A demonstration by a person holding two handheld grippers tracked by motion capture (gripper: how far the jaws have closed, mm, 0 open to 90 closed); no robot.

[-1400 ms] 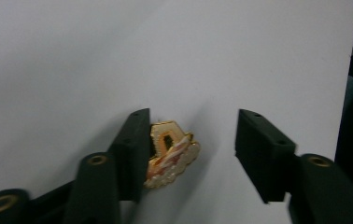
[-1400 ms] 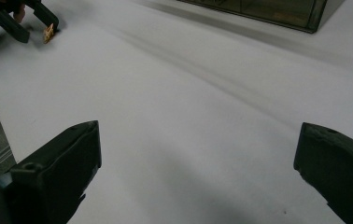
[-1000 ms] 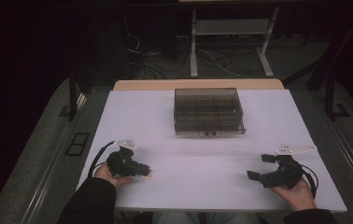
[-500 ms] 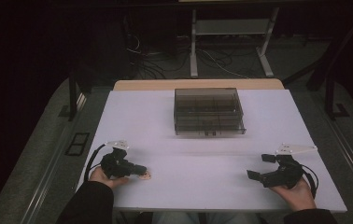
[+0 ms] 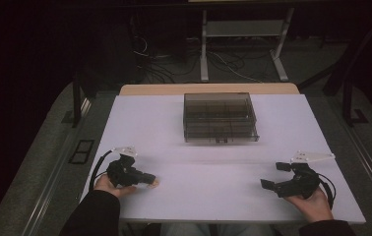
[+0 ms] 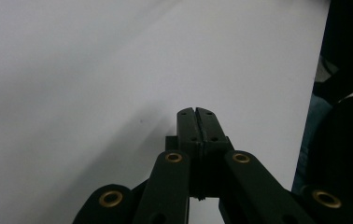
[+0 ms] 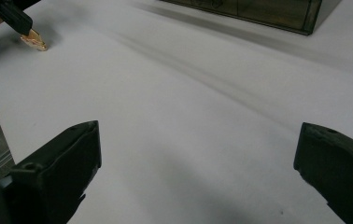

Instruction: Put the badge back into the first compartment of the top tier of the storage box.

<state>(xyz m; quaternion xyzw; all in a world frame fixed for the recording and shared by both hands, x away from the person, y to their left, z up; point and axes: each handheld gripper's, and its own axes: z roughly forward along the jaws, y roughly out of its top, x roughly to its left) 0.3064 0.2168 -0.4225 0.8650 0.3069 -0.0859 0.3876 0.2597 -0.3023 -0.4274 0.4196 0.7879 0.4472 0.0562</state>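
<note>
Ahead, compartment box (image 5: pixel 220 118); small tan piece (image 5: pixel 153 183) by left gripper (image 5: pixel 147 178).

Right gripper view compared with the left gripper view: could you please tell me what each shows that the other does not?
The right gripper view shows its own jaws wide apart, the dark compartment box at the far side, and the left gripper with a small tan thing at its tip. The left gripper view shows its own jaws pressed shut and the right-hand edge of the white table, with darkness beyond. Both share the bare white tabletop.
</note>
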